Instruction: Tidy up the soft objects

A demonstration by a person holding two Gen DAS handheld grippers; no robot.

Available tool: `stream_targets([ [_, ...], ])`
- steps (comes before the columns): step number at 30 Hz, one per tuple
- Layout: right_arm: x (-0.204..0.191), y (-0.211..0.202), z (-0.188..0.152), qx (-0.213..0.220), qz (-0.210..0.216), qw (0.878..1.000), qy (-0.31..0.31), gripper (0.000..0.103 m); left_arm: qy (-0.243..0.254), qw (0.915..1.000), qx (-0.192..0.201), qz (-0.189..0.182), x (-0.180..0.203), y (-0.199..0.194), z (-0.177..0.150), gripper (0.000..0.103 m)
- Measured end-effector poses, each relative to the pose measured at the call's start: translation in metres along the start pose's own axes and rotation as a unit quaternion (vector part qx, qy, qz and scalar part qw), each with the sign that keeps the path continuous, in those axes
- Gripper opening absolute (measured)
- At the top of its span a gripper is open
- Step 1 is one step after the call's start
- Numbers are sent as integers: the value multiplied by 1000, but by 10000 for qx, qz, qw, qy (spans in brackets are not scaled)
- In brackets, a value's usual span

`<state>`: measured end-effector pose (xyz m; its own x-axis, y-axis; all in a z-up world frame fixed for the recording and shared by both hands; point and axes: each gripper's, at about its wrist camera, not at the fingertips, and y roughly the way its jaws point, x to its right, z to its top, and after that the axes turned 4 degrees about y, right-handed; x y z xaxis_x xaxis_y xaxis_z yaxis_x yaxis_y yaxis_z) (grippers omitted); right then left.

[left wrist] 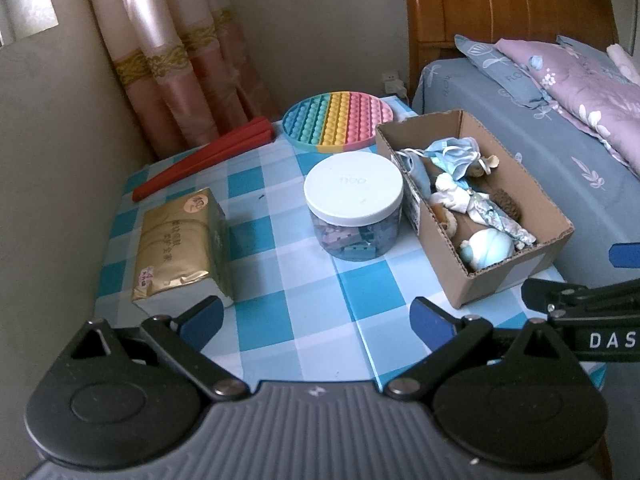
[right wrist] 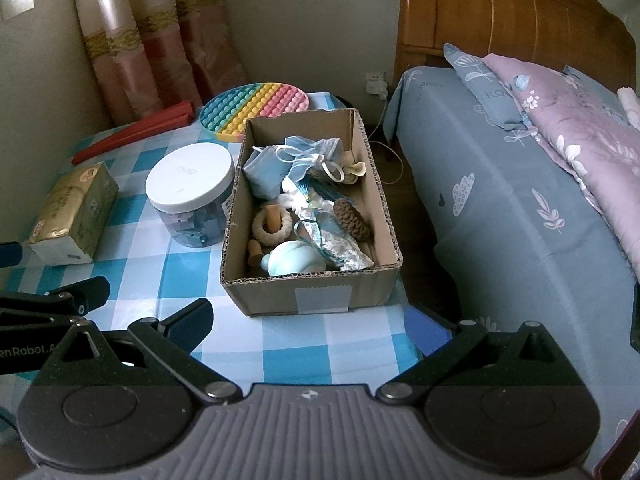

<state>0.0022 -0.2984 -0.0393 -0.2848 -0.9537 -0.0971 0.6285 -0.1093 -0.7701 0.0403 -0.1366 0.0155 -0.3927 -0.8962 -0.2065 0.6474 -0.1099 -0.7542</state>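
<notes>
Open jaws; cardboard box (right wrist: pixel 312 288) lengthwise away

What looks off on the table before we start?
Mostly the cardboard box: its contents are a loose jumble, with crumpled blue face masks piled over ribbons and small toys. It also sits at the table's bed-side edge. Nothing is spilled; the jar is lidded and upright. Both grippers are open, empty.

My left gripper (left wrist: pixel 316 320) hangs open and empty above the near edge of the checkered worktop (left wrist: pixel 288 320), with the tissue pack (left wrist: pixel 180 248) ahead on the left, the white-lidded jar (left wrist: pixel 354 208) centered, and the cardboard box (left wrist: pixel 476 216) of soft objects (left wrist: pixel 468 184) on the right.
</notes>
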Motion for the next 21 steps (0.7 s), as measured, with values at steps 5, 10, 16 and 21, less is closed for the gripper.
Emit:
stream_targets([
  [5, -1, -1, 0, 12, -2, 10000, -11, 103, -4, 10000, 0, 4, 0, 0, 0, 99],
  [10, 0, -1, 1, 16, 11, 10000, -4, 103, -3, 10000, -4, 5, 0, 0, 0, 99],
  [16, 0, -1, 1, 9, 16, 10000, -20, 103, -10, 10000, -8, 2, 0, 0, 0, 99],
  [21, 0, -1, 1, 5, 24, 10000, -10, 103, -31, 10000, -26, 22, 0, -1, 2, 99],
])
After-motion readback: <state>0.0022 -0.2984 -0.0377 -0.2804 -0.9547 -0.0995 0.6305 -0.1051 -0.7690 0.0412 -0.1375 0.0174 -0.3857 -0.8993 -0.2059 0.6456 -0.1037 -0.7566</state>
